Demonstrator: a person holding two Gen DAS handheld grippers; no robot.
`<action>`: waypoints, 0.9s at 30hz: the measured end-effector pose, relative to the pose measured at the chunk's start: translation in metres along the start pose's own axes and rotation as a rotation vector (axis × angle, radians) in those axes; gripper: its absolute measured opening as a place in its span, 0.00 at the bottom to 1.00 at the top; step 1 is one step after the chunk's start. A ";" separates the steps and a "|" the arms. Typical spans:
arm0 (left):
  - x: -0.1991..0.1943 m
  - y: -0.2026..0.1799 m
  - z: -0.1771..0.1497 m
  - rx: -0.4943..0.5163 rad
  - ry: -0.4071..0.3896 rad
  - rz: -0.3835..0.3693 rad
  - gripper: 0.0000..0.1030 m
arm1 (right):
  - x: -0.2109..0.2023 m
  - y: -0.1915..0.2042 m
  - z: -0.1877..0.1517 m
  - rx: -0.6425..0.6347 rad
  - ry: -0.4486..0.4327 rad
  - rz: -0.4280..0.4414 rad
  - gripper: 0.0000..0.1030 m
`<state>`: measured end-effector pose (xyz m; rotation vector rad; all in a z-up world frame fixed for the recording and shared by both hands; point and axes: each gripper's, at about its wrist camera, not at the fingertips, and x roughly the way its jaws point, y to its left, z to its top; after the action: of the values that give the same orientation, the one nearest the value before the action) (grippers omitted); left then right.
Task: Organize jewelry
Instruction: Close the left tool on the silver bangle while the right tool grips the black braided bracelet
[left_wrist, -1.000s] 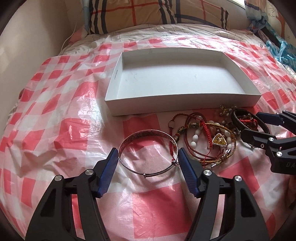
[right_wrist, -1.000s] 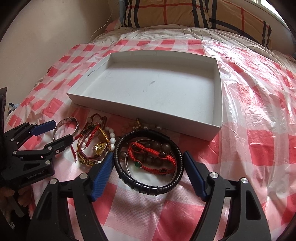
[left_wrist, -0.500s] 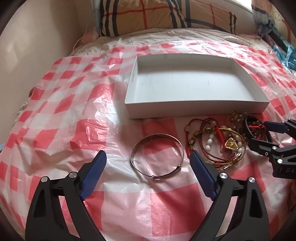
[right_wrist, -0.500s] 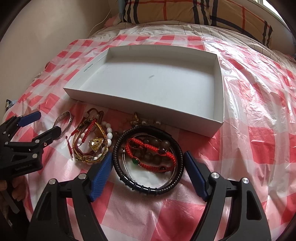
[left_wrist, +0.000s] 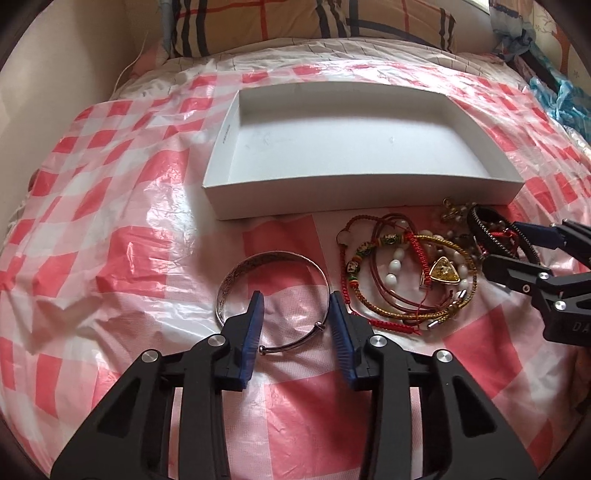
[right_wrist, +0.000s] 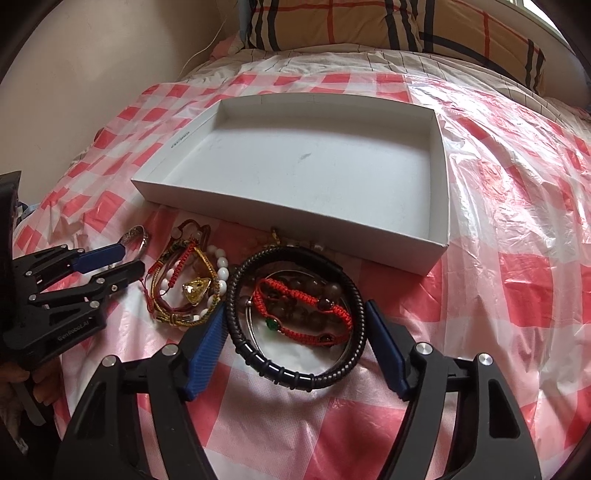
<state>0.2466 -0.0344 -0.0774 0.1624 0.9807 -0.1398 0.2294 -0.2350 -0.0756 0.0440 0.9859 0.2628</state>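
- Left gripper (left_wrist: 295, 314): jaws just narrowed, over silver bangle (left_wrist: 236, 275); contact seemingly absent.
- Right gripper (right_wrist: 295, 332): jaws spread, flanking black bracelet (right_wrist: 295, 376).
- White box (left_wrist: 365, 195) empty.

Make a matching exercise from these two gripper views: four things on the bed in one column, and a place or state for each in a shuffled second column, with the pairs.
Things
1. white box
2. silver bangle
3. black braided bracelet
4. yellow triangular pendant

Places or states
A. between the right gripper's fingers
B. nothing inside it
C. in the tangle of cord and bead bracelets
D. at the left gripper's fingers

Pairs: 1-B, 2-D, 3-A, 4-C
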 end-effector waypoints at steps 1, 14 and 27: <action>-0.004 0.004 0.000 -0.014 -0.008 0.001 0.51 | 0.000 0.000 0.000 0.001 0.001 -0.005 0.70; 0.001 0.024 0.005 -0.038 -0.015 0.076 0.89 | 0.006 -0.004 0.001 0.016 0.021 -0.015 0.79; 0.011 0.012 0.001 -0.005 0.023 0.007 0.65 | 0.006 -0.005 0.000 0.018 0.017 0.012 0.71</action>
<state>0.2556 -0.0233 -0.0846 0.1634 1.0032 -0.1300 0.2336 -0.2383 -0.0816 0.0641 1.0056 0.2652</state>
